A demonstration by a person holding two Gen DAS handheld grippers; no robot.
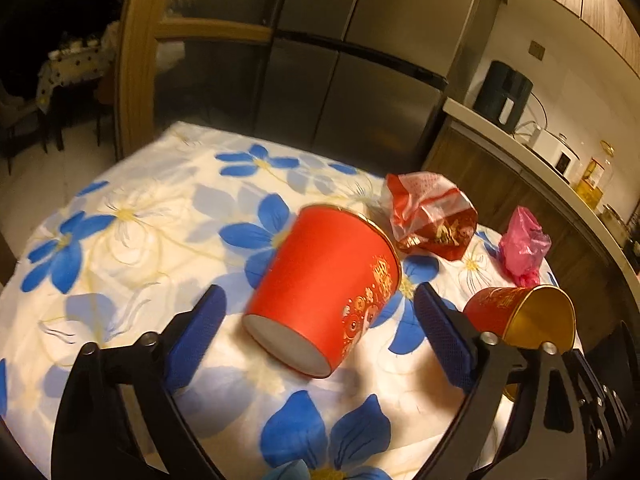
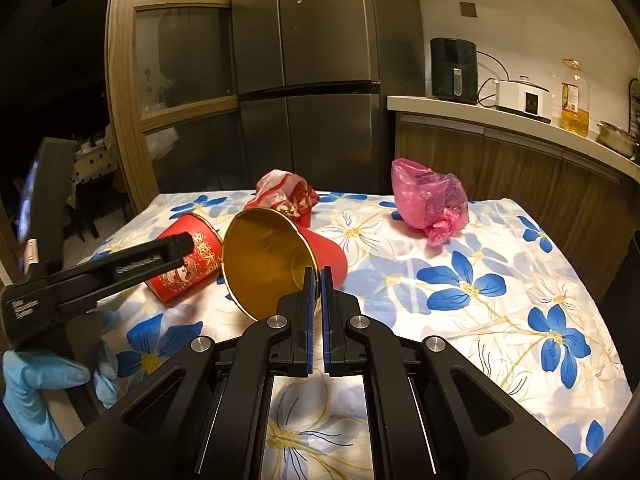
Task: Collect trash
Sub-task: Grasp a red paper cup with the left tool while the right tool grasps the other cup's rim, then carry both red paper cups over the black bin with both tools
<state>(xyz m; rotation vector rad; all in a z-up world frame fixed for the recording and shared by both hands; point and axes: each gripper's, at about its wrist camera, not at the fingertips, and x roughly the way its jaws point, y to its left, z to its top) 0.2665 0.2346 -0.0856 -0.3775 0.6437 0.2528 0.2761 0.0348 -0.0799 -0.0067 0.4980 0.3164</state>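
A red paper cup (image 1: 328, 292) lies on its side on the flowered tablecloth (image 1: 132, 220), base toward me, between the open fingers of my left gripper (image 1: 320, 320); the fingers do not touch it. It also shows in the right wrist view (image 2: 188, 264). My right gripper (image 2: 318, 276) is shut on the rim of a second red cup with a gold inside (image 2: 268, 260), also seen in the left wrist view (image 1: 532, 316). A crumpled red and white wrapper (image 2: 284, 196) and a pink plastic bag (image 2: 428, 200) lie farther back.
A steel fridge (image 2: 320, 60) stands behind the table. A counter (image 2: 500, 120) on the right carries an air fryer, a white cooker and an oil bottle. A wooden door frame (image 2: 124, 100) is at the left. A dark bin edge (image 2: 632, 280) shows at far right.
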